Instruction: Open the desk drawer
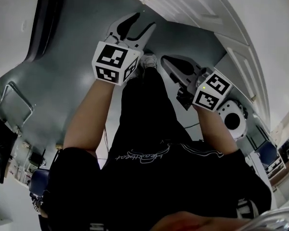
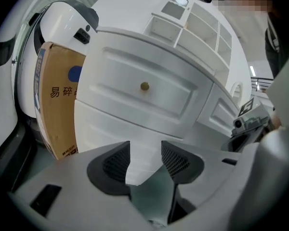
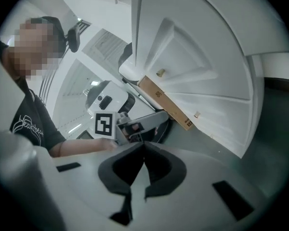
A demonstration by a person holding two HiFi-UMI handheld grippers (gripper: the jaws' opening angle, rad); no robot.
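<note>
Left tongs (image 2: 145, 147): spread, nothing between the pads. The gap points at the desk front, below the knob and well apart from it. Probably held wide so they can close round the knob.
Right tongs (image 3: 144, 147): pressed together and empty. They are turned away from the knob toward the left tongs, and look idle, kept out of the way.
Knob (image 2: 144, 86): small and brass-coloured, untouched. It is the only grip on the drawer, so it is the likely target.
Drawer (image 2: 120, 88): white panelled front round the knob. It looks fully closed, flush with the desk.
Desk (image 2: 135, 143): white, with a further panel below the knob and open shelves above it.
Box (image 2: 55, 105): brown cardboard, upright against the desk's side, left of the knob and apart from it.
Step, as judged: approach only; the pull has not begun.
</note>
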